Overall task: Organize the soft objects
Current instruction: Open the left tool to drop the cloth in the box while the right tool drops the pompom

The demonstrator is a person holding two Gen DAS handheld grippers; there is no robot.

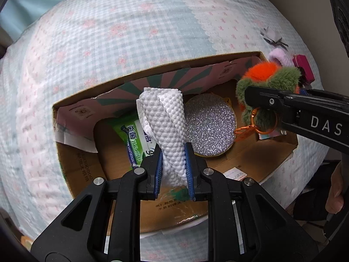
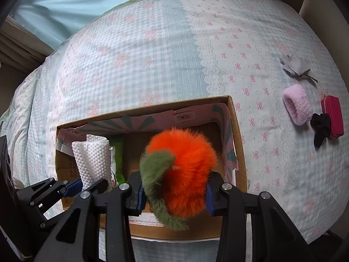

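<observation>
An open cardboard box lies on a bed. My left gripper is shut on a white textured cloth, held over the box's left half; the cloth also shows in the right wrist view. My right gripper is shut on an orange and green plush keychain, held over the box's right side; it also shows in the left wrist view with an orange clasp. Inside the box lie a green wipes pack and a silver glitter disc.
On the bedspread to the right of the box lie a pink fluffy band, a black scrunchie, a red pouch and a grey cloth scrap. A light blue curtain hangs behind the bed.
</observation>
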